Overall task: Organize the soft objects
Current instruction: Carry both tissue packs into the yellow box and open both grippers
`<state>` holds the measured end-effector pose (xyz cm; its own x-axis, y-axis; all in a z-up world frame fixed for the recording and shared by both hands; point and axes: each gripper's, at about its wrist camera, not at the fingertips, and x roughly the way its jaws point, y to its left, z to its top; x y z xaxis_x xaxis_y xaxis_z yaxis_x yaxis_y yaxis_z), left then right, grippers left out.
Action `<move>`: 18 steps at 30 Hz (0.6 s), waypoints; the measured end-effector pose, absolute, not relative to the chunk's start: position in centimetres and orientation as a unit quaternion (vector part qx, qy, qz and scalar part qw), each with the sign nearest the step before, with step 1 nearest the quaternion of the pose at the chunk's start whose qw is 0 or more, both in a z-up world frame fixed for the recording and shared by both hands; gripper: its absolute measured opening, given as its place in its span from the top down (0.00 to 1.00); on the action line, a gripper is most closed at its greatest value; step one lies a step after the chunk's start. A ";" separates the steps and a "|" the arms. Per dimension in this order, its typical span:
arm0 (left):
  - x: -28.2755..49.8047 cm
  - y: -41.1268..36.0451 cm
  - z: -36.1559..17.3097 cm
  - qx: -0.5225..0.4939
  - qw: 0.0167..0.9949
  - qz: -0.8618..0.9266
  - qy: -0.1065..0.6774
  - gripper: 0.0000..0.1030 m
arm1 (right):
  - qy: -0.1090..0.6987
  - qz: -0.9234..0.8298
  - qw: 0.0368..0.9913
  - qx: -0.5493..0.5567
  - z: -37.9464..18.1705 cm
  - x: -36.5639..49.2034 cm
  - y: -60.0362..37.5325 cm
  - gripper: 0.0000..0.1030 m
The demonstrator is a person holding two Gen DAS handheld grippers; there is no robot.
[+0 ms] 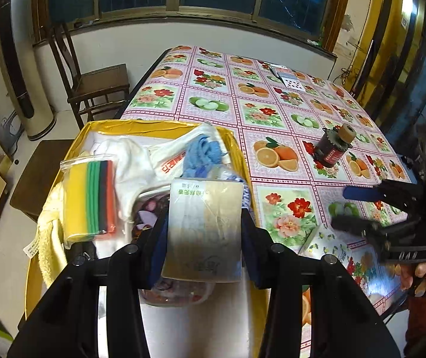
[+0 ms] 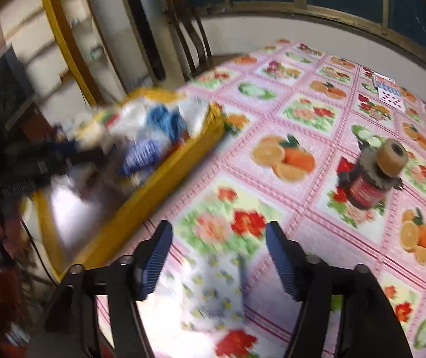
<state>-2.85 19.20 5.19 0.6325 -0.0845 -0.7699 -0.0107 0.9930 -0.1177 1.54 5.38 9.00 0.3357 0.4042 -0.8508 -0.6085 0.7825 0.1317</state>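
Our left tool [image 1: 204, 229] grips a flat pack [image 1: 205, 226] over the yellow box [image 1: 159, 125], which is nearly full of soft things. Our right tool [image 2: 218, 256] is wide open above one last pack [image 2: 213, 289] on the counter [image 2: 302, 119]. We think we're almost done.

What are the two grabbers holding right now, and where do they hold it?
The left hand-held gripper pinches a flat packet by its two side edges, over the yellow box. The right hand-held gripper is open, holding nothing.
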 end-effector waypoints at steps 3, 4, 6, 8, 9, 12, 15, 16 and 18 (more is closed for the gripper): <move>-3.1 19.9 5.2 -0.066 0.903 -0.029 0.422 0.59 | 0.509 0.307 0.791 -0.146 6.9 0.3 5.3 0.31; -3.2 20.1 5.2 -0.069 0.904 -0.031 0.421 0.59 | 0.517 0.306 0.785 -0.149 6.2 0.1 5.2 0.31; -3.4 20.5 5.4 -0.075 0.905 -0.031 0.417 0.59 | 0.533 0.310 0.773 -0.148 4.9 -0.2 5.3 0.31; -3.8 21.3 5.6 -0.075 0.907 -0.020 0.413 0.59 | 0.537 0.308 0.770 -0.156 4.1 -0.6 5.5 0.47; -4.0 21.8 5.7 -0.075 0.908 -0.012 0.412 0.59 | 0.534 0.304 0.772 -0.163 3.9 -0.8 5.7 0.48; -4.3 23.8 5.8 -0.084 0.907 0.011 0.412 0.59 | 0.521 0.302 0.780 -0.172 3.9 -0.9 6.2 0.49; -4.3 25.5 5.7 -0.091 0.905 0.038 0.413 0.59 | 0.507 0.314 0.791 -0.137 5.6 0.3 6.9 0.49; -4.2 25.9 5.6 -0.096 0.905 0.044 0.413 0.59 | 0.497 0.319 0.798 -0.120 6.7 0.9 7.2 0.49; -4.1 26.3 5.4 -0.096 0.904 0.048 0.414 0.59 | 0.477 0.330 0.810 -0.085 8.9 2.1 8.2 0.49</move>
